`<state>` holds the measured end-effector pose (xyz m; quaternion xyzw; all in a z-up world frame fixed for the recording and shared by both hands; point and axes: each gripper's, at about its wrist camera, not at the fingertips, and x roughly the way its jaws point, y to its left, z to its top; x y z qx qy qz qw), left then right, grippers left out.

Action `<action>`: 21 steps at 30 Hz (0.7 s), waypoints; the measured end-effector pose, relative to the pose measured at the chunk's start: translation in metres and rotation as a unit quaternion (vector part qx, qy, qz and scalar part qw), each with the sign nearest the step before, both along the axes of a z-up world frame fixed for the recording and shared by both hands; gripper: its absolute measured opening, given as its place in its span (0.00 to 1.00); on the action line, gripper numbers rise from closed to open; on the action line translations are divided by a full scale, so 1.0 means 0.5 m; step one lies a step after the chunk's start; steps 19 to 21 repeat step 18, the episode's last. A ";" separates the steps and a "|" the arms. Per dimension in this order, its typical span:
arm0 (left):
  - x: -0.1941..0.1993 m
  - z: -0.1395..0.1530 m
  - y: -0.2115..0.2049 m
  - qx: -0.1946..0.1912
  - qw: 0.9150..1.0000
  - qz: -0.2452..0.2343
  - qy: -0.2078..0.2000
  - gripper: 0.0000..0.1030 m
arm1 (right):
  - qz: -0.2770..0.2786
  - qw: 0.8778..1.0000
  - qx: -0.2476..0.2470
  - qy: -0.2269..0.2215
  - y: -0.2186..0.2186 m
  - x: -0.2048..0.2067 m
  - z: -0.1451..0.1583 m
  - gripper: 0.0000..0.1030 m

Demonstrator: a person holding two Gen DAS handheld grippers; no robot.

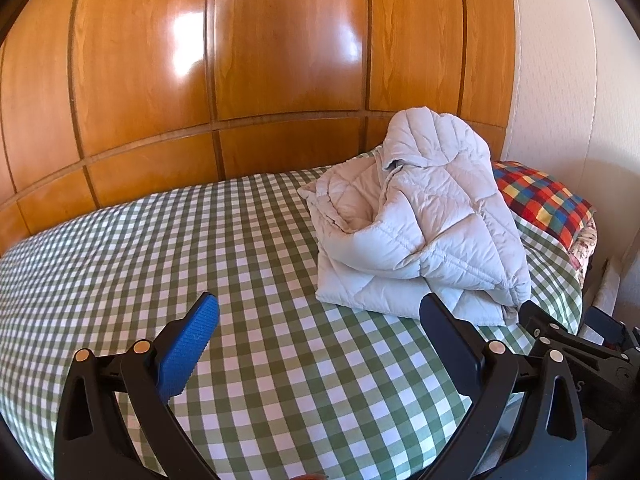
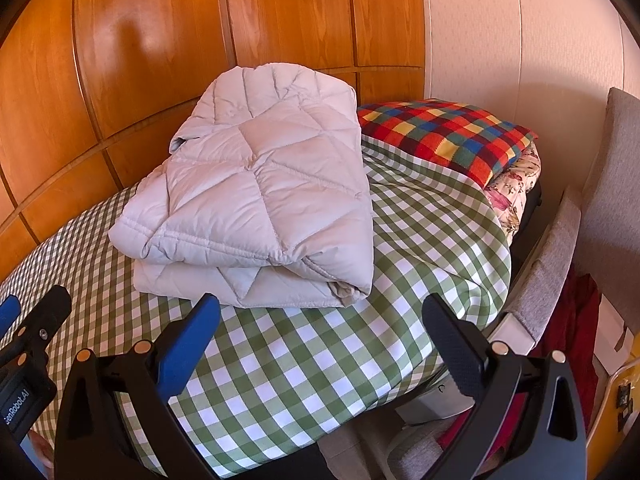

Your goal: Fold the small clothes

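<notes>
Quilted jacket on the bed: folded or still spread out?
Folded. The pale quilted jacket lies as a compact stacked bundle on the green checked sheet, layered edges showing in front; the hood end bunches up. Neither gripper touches it.

A: Where does the left wrist view sit?
B: Low above the checked bedcover (image 1: 200, 240), looking along the spread fingers of the left gripper (image 1: 320, 312) toward the wooden panel wall (image 1: 280, 40); the quilted jacket (image 1: 420, 232) lies near, right of centre.

A: And the right wrist view?
B: Also low, behind the right gripper (image 2: 320, 312), facing the same wall (image 2: 160, 40) but turned more toward the bed's right edge, with the jacket (image 2: 260, 184) closer.

A: Shared ground?
B: Jacket, cover (image 2: 320, 360), wall, and the multicoloured pillow (image 1: 540, 200) (image 2: 440, 132). Each view catches the other gripper at its edge.
</notes>
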<state>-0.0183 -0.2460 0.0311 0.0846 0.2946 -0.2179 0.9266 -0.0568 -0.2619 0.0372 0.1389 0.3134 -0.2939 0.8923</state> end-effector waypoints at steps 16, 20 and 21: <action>0.023 -0.029 -0.006 0.011 1.000 -0.001 0.029 0.96 | -0.027 0.999 -0.004 -0.019 -0.059 -0.015 0.016 0.98; 0.030 -0.037 -0.005 0.012 0.999 -0.001 0.042 0.96 | -0.044 0.999 0.000 -0.022 -0.091 -0.021 0.021 0.98; 0.030 -0.037 -0.005 0.012 0.999 -0.001 0.042 0.96 | -0.044 0.999 0.000 -0.022 -0.091 -0.021 0.021 0.98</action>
